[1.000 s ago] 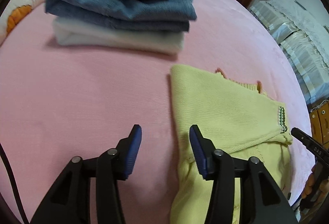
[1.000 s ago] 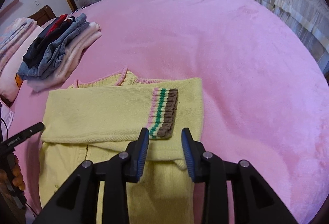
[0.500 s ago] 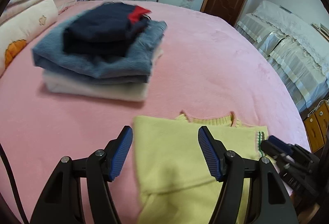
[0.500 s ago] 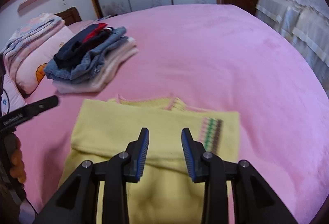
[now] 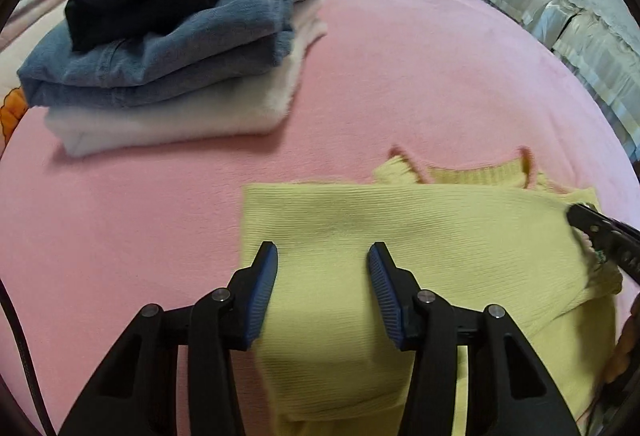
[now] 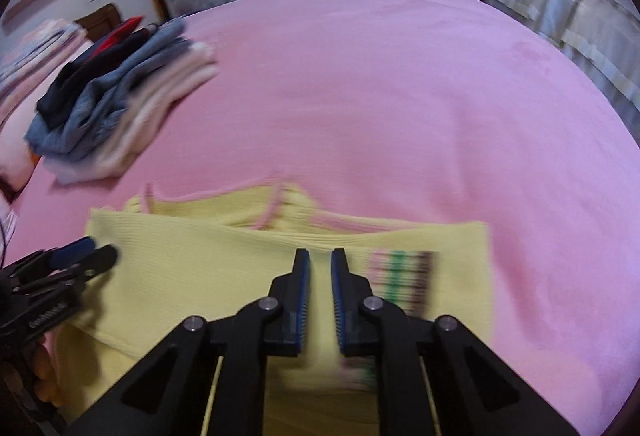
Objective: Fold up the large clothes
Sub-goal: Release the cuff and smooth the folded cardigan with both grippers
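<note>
Pink bed cover [image 5: 400, 68] is seen under everything. Nearest, the left gripper [image 5: 322, 272], closing but gripping nothing, has been moved over the yellow sweater [image 5: 420, 236]. The right gripper [image 6: 320, 276] has been pinched nearly together, empty. Farther off, a folded clothes pile [image 5: 168, 48] is stacked. A fold seems about to start.

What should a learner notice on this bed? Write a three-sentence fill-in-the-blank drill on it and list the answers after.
1. The yellow sweater lies on a ____ blanket.
2. In both views, the stack of folded clothes sits to the ____ of the sweater.
3. The sleeve cuff has pink, ____ and brown stripes.
Missing words: pink; left; green.
</note>
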### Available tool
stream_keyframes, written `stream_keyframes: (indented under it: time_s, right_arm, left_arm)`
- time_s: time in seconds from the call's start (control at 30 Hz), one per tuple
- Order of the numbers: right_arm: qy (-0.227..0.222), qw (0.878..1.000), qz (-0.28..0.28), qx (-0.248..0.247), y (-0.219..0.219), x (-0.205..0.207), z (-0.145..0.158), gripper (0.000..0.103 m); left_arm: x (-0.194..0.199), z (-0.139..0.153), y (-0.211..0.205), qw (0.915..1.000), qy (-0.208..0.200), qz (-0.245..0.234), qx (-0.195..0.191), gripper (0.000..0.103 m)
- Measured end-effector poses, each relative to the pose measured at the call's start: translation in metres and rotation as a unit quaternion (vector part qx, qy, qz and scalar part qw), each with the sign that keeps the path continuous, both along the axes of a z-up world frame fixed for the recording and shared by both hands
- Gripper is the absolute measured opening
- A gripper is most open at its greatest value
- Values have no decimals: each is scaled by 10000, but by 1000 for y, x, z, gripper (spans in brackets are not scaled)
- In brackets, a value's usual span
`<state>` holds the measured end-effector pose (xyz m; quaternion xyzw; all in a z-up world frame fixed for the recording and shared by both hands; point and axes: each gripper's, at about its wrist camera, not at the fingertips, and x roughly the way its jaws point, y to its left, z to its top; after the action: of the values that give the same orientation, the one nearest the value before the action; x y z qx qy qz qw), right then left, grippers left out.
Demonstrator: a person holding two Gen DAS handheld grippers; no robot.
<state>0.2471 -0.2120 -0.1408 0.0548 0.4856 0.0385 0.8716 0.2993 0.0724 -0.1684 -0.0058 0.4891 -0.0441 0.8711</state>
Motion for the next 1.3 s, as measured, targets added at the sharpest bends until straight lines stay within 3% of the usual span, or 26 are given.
stream_keyframes:
  time_s: [0.03,0.3,0.37,0.43,0.5,0.63,0.93,1.3]
  right_arm:
    - [27,10000,-38,81,-6,-1,0,0]
    - [48,9997,-89,207,-12,-20,22,3]
    - [-6,9996,-79,288,-15,-28,31,3]
    - [-121,9993,-64,347,-14,-36,46,3]
    - [-224,9988,-49,426,-15,-45,60,3]
    - [-402,9978,-30,518,-11,-64,86,5]
    - [-848,9943,51,640,-6,-115,131,25]
    - [-1286,9887,149,762,-13,-186,175,26]
  left_arm:
    - [0,0,5,9999,38,15,-127,47]
    - [-8,29,15,9998,128,44,-135,47]
    - [-15,42,18,9998,50,69,-182,52]
    - [-27,60,20,9997,-75,136,-184,65]
    - [-37,76,21,9995,-191,173,-200,70]
    - [-60,107,24,9991,-303,203,-211,71]
    - [-118,154,8,9985,-517,148,-109,72]
    - [-190,185,-16,9975,-695,40,128,72]
